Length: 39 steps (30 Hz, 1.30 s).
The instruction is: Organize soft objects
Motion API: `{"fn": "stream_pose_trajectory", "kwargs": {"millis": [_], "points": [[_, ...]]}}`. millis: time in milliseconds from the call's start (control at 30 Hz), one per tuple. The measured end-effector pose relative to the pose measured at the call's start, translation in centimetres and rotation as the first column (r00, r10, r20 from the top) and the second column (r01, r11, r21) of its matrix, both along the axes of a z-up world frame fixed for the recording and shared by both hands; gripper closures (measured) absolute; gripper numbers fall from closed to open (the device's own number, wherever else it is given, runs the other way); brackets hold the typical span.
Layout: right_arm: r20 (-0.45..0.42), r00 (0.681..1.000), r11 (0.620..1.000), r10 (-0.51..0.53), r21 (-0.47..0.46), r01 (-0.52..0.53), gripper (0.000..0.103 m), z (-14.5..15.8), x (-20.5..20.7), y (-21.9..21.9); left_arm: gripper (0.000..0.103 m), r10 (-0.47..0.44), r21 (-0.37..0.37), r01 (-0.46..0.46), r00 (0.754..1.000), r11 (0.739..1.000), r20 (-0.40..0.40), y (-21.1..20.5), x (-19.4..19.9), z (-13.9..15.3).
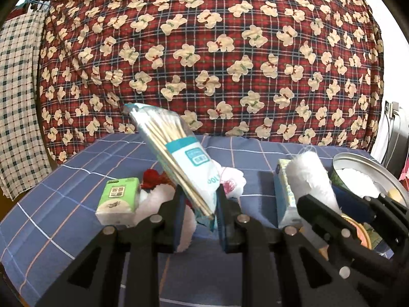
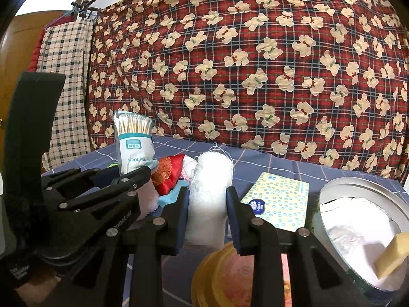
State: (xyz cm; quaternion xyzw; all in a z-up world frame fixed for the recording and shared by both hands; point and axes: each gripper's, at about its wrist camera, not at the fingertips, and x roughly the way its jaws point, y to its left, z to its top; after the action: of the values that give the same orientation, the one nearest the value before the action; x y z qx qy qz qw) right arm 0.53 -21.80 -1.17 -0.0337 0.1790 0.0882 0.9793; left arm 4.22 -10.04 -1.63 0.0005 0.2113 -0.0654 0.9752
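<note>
The left tongs (image 1: pixel 199 199) are closed onto the lower end of a clear plastic packet of wooden-stemmed cotton swabs with a teal-and-white label (image 1: pixel 179 153), holding it tilted, top leaning left, above the blue checked cloth surface (image 1: pixel 76 179). Beside it on the cloth lie a green-and-white pack of pocket tissues (image 1: pixel 118 200) and a red embroidered fabric pouch (image 2: pixel 168 172).

The right tongs (image 2: pixel 207 199) are clamped around the lower half of an upright white gauze roll with frayed threads (image 2: pixel 212 179), both pads pressed to its sides. Just to its right lies a flat yellow tissue pack with blue circles (image 2: pixel 278 204), and farther right a round silver metal tin (image 2: pixel 337 184) holding white padding and a tan block. A red plaid quilt with cream bears (image 2: pixel 255 64) hangs behind.
</note>
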Motion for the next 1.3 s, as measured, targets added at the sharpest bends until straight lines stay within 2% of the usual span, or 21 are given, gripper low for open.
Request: {"fn": "stream_pose_trajectory", "kwargs": {"millis": [200,467,733,967,1067,1300], "points": [[0.009,1.000,1.000,-0.028,-0.007,0.028,0.071,0.3,-0.8,-1.7,0.083,-0.053,0.001,0.053,0.998,0.999,-0.020,-1.7,-0.3,0.2],[0.020,0.993,0.991,-0.120,0.057,0.118,0.071,2.2,-1.9,-7.3,0.083,-0.211,0.005,0.211,0.976,0.977,-0.045,-6.5,-1.4,2.2],[-0.011,0.970,0.963,-0.241,0.119,0.241,0.071,2.7,-2.6,-14.2,0.083,-0.353,-0.004,0.354,0.931,0.935,-0.091,-12.1,-1.7,3.8],[-0.083,0.943,0.928,-0.322,0.171,0.332,0.072,2.3,-2.7,-19.8,0.083,-0.468,-0.043,0.468,0.866,0.882,-0.175,-16.5,-1.8,4.1],[-0.115,0.933,0.916,-0.342,0.181,0.358,0.072,1.9,-2.7,-21.6,0.083,-0.498,-0.057,0.498,0.841,0.865,-0.210,-18.1,-1.7,3.9],[-0.153,0.916,0.899,-0.370,0.188,0.395,0.071,1.0,-2.9,-24.3,0.083,-0.516,-0.012,0.533,0.814,0.846,-0.265,-21.5,-2.0,3.2]]}}
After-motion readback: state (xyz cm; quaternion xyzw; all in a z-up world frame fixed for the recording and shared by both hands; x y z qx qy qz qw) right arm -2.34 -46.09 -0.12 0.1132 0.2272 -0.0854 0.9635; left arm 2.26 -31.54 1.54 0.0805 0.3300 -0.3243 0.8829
